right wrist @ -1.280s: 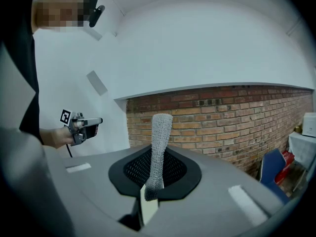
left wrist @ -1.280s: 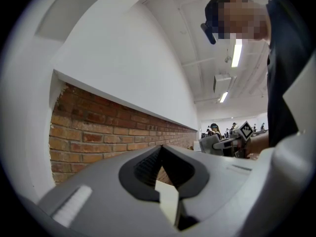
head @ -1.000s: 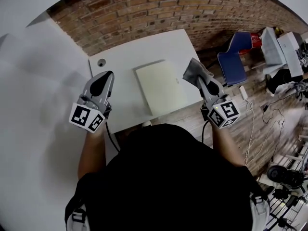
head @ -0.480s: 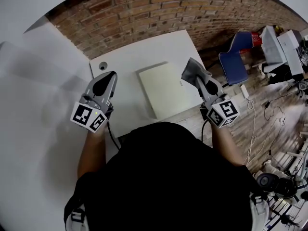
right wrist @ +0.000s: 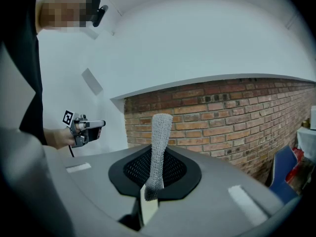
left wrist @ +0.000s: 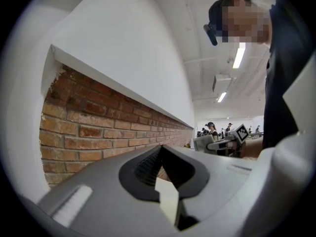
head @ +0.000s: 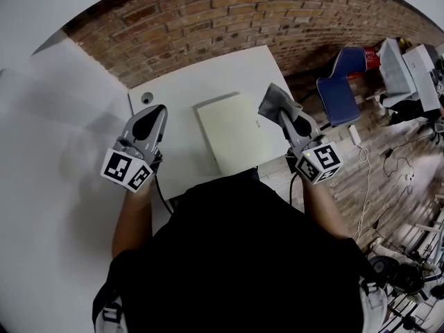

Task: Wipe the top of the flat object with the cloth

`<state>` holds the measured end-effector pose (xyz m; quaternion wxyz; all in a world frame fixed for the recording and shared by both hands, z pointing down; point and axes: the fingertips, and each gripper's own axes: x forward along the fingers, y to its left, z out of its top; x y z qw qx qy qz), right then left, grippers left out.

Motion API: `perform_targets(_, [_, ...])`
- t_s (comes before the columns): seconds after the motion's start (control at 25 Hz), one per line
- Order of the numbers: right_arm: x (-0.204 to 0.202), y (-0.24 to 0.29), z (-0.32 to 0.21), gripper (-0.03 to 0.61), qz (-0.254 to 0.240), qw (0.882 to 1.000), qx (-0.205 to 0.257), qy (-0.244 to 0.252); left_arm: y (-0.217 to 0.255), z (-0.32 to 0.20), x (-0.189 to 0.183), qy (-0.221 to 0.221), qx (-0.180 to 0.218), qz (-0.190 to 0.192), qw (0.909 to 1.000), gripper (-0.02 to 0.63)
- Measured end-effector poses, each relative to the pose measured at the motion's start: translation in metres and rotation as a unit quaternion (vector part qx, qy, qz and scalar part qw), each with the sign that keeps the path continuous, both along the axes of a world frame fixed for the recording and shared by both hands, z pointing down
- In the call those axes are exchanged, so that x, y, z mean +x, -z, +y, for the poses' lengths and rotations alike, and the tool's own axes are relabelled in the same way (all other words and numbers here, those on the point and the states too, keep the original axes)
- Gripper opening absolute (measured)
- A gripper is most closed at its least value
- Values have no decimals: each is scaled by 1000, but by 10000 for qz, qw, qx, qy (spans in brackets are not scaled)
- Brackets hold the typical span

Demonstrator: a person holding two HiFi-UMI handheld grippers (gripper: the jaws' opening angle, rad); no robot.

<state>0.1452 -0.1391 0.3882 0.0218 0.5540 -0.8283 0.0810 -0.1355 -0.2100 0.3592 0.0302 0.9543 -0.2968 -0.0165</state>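
Jaws, right gripper (head: 286, 118): clenched on the grey cloth (head: 276, 101), which stands out beyond their tips.
Jaws, left gripper (head: 155, 109): pressed together, nothing between them.
Wiping target: flat object (head: 232, 132) on the white table (head: 201, 75), between both jaw pairs, nearer the right.

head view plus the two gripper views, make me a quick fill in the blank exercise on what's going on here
1. The right gripper is shut on the ____.
2. The left gripper has its jaws together and holds ____.
3. The flat object lies on the white ____.
4. The wall beyond it is bare ____.

Missing words: cloth; nothing; table; brick.
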Motion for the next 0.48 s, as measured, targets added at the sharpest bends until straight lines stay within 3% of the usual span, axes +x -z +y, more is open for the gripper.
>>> perform_targets(0.48, [30, -4, -29, 9, -23, 9986, -26, 537, -11, 4, 24, 478, -247, 43, 9985, 2])
